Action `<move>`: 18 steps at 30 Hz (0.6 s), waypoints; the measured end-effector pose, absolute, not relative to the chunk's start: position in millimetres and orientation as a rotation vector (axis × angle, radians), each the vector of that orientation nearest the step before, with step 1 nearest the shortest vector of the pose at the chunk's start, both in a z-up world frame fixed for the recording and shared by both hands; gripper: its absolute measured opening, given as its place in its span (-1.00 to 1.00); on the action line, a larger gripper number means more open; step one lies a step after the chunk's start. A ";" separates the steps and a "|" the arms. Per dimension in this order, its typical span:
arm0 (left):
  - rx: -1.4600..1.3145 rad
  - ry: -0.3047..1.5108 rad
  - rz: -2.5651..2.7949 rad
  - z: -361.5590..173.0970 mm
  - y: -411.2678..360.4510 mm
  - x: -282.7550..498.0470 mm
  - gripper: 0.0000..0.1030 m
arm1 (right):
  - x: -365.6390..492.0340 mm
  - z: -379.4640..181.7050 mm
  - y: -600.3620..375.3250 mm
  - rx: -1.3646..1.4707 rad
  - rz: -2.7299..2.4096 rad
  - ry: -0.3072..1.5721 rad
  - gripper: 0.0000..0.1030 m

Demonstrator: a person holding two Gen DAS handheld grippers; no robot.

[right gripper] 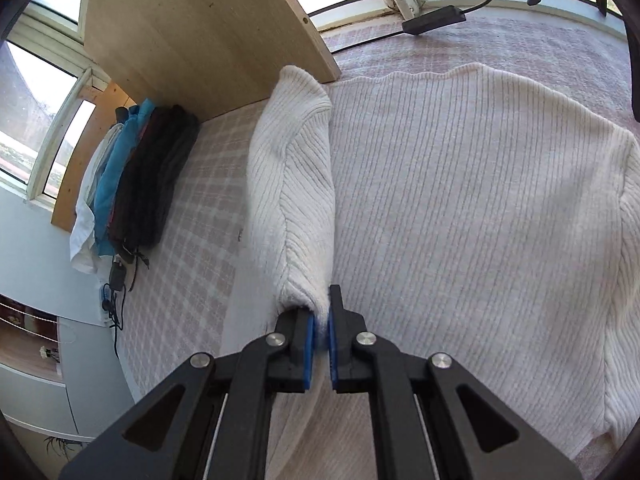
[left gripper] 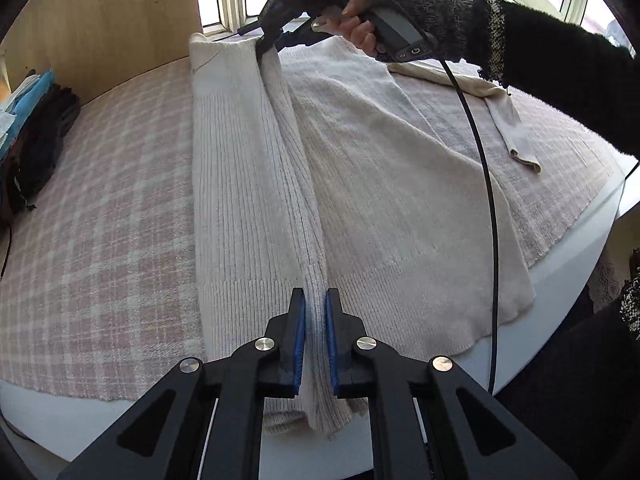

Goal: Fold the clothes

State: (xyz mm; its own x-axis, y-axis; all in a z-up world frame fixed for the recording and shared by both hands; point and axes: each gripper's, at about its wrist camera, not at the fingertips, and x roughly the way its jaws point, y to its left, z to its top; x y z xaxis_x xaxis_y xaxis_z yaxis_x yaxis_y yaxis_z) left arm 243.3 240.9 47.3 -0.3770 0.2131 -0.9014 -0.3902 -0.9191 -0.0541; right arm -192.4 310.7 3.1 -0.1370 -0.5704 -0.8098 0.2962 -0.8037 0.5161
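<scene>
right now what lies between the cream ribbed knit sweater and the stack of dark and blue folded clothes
Only bare pink plaid bedcover lies between the cream ribbed knit sweater and the stack of dark and blue folded clothes; both wrist views show it.

Bed w/ pink plaid cover point(left gripper: 100, 200), cream knit sweater point(left gripper: 380, 184) spread on it, folded clothes stack point(right gripper: 136, 184) at edge

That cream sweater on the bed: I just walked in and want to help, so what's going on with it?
A person is folding the cream ribbed sweater on the checked bedspread with two handheld grippers. The left gripper is shut on the fold near the hem, and the right gripper pinches the same raised fold at the far end. One side is lifted into a long ridge, partway across the body. A stack of folded clothes sits by the wooden panel.
</scene>
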 end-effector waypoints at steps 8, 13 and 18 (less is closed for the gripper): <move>-1.488 0.095 2.291 78.4 220.9 244.4 -0.37 | -185.2 50.8 328.0 1.497 -1.996 -0.101 -0.31; -1.475 0.055 2.434 80.8 200.5 207.4 -0.34 | -225.5 75.1 314.0 1.395 -2.077 -0.168 -0.20; -1.537 0.078 2.390 50.6 204.2 176.9 -0.34 | -271.8 46.2 255.5 1.427 -2.095 -0.095 -0.20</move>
